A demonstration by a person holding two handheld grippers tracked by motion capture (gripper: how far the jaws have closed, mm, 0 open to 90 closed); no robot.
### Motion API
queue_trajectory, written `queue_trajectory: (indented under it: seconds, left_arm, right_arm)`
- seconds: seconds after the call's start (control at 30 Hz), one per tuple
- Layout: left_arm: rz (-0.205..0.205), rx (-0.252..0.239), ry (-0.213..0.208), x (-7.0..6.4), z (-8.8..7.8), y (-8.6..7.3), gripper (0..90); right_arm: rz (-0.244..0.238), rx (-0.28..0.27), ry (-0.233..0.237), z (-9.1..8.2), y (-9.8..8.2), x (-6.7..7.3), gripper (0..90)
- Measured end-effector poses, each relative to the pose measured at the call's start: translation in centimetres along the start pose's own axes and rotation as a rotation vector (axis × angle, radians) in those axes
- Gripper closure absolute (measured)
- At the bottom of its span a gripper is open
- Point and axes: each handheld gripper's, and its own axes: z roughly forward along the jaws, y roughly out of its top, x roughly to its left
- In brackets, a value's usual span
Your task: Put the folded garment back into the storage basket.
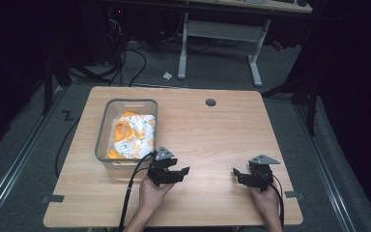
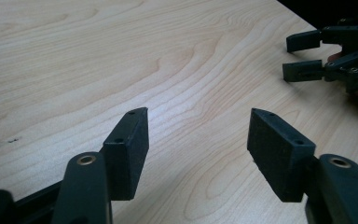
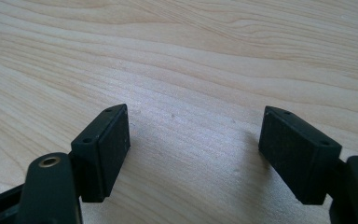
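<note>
We are working in a dark room, over a pale wooden counter point(image 1: 212, 140) with cables and a second desk frame behind it. A grey bin point(image 1: 107, 126) is sitting on the counter's left half, and a crumpled orange-and-white cloth point(image 1: 133, 135) is lying inside it.

We are holding the left hand-held gripper point(image 1: 183, 172) low over the counter, just beside the bin's near right corner, pointing toward the middle. Its jaws are standing partly open with nothing between them; the left gripper view is showing bare wood between the pads point(image 2: 129, 149). The right hand-held gripper point(image 1: 237, 175) is waiting near the front right, well apart from the bin, jaws likewise apart and empty, facing the left one.

Risks, as we are judging them: the left cable point(image 1: 130, 186) is running close past the bin's front wall, so a swing toward the cloth could drag or tip the bin. A pinch on one loose fold could lift only part of the cloth, or snag it on the rim.

Hard to read: the cloth's pattern and folds are blurring together, and the near wall is hiding its lower edge. We cannot tell whether anything is lying beneath it.
</note>
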Motion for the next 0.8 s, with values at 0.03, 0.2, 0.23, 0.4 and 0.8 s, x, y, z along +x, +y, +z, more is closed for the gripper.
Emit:
queue_trajectory:
  seconds: [0.03,0.2,0.23,0.4,0.8]
  left_arm:
    - [-0.003,0.001,0.004,0.0,0.1,-0.1,38.9]
    - [-0.006,0.018,0.020,0.2,0.6,-0.6,38.8]
    - [-0.007,0.018,0.025,0.2,0.7,-0.7,38.8]
    - [0.008,0.033,0.062,0.2,1.3,-1.2,38.6]
    - [0.105,0.073,0.186,0.1,2.7,-2.4,37.4]
  right_arm:
    - [0.000,0.000,0.000,0.0,0.0,0.0,24.7]
    - [0.000,0.000,0.000,0.0,0.0,0.0,24.7]
    - [0.000,0.000,0.000,0.0,0.0,0.0,24.7]
    - [0.000,0.000,0.000,0.0,0.0,0.0,24.7]
    - [0.000,0.000,0.000,0.0,0.0,0.0,24.7]
